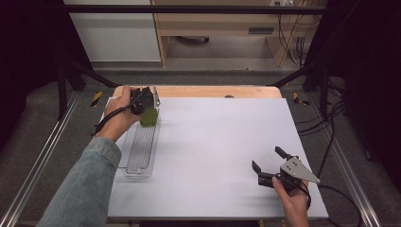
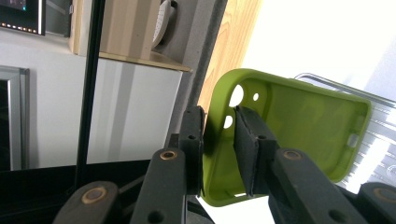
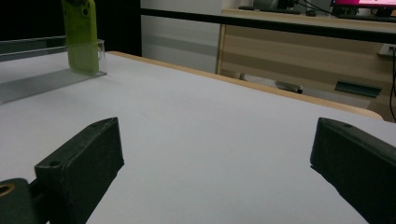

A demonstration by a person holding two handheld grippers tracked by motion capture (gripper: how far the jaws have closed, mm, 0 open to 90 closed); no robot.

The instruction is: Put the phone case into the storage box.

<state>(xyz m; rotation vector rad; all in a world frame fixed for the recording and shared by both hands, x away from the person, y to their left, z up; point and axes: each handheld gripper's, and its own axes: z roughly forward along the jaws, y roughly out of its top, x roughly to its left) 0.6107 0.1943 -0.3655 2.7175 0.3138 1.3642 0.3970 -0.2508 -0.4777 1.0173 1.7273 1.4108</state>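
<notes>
Left gripper [image 2: 219, 140] jaws pinch wall of green phone case [image 2: 289, 135], holding it upright over clear tray [image 1: 141, 151], likely for placing inside. Right gripper [image 1: 267, 163] jaws wide open, idle.

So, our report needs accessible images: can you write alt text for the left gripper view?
The left gripper clamps one wall of a lime-green phone case between its black jaws, above a clear plastic tray on a white table.

phone case [image 2: 299, 121]: lower edge hidden behind left gripper [image 2: 219, 154] jaws | clear tray [image 2: 373, 140]: cut off beyond it
</notes>
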